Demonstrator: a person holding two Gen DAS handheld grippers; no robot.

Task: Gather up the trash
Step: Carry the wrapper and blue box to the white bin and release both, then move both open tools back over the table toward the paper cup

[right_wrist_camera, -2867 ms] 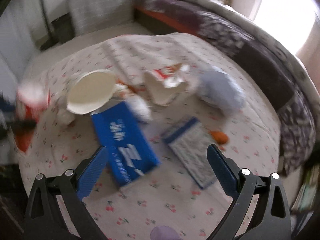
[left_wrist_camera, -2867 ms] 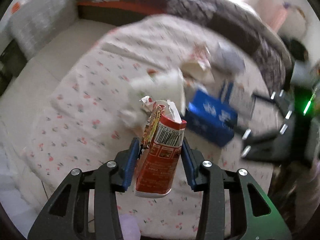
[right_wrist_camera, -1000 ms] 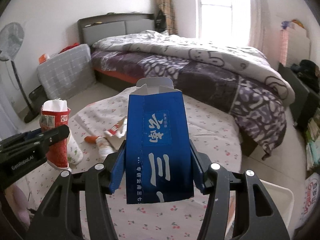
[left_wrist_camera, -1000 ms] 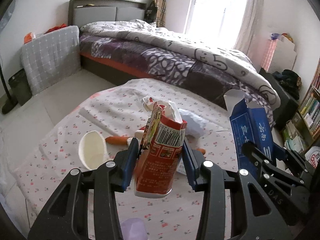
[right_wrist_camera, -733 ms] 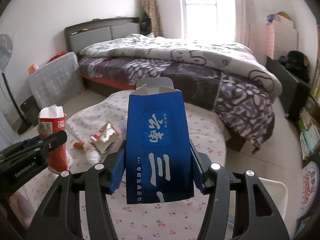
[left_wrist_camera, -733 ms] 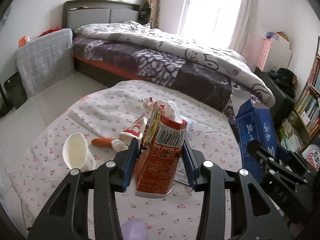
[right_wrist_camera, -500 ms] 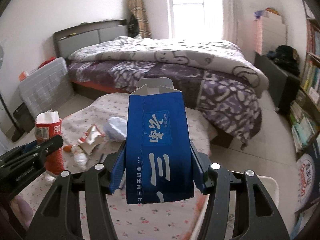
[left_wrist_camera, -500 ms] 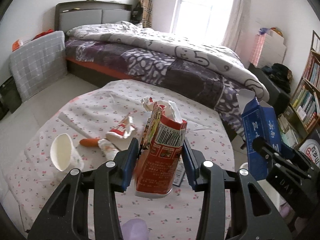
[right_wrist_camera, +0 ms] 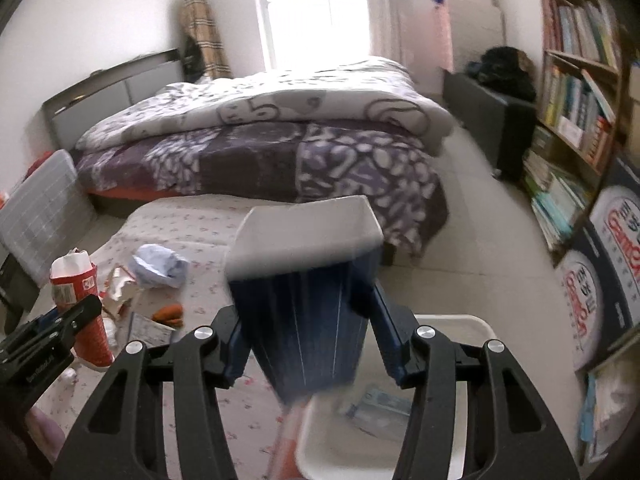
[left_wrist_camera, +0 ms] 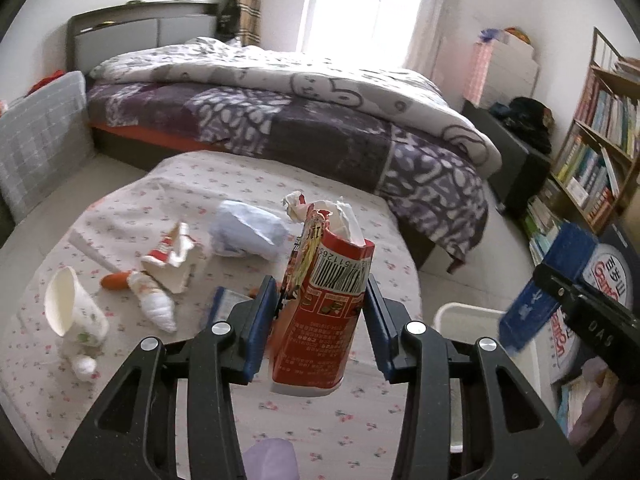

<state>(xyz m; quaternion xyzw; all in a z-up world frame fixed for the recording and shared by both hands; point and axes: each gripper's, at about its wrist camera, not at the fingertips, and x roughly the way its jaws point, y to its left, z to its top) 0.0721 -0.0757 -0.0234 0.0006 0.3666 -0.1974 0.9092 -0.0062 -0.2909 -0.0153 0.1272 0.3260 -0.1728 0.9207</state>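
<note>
The blue carton (right_wrist_camera: pixel 308 312) sits between the right tongs (right_wrist_camera: pixel 312 344), blurred and tipped, directly above the white bin (right_wrist_camera: pixel 472 322) beside the counter (left_wrist_camera: pixel 340 432). The log-free reading from the picture is a carton sliding: the jaws are closing, yet the right pad shows a gap beside the carton, so the hold looks loose at best. Being over the bin is the point; a drop from here should land inside, where a flat packet already lies.

The red carton (left_wrist_camera: pixel 320 312) stands upright, clamped by the left tongs (left_wrist_camera: pixel 318 320), pads pressed on both sides, torn top upward so the wadded paper inside stays put. It hangs over the counter's flowered cloth, short of the bin, likely waiting its turn.

More trash lies further out on the counter: a paper cup (left_wrist_camera: pixel 70 312), a torn wrapper (left_wrist_camera: pixel 172 256), a crumpled blue wad (left_wrist_camera: pixel 248 234).
</note>
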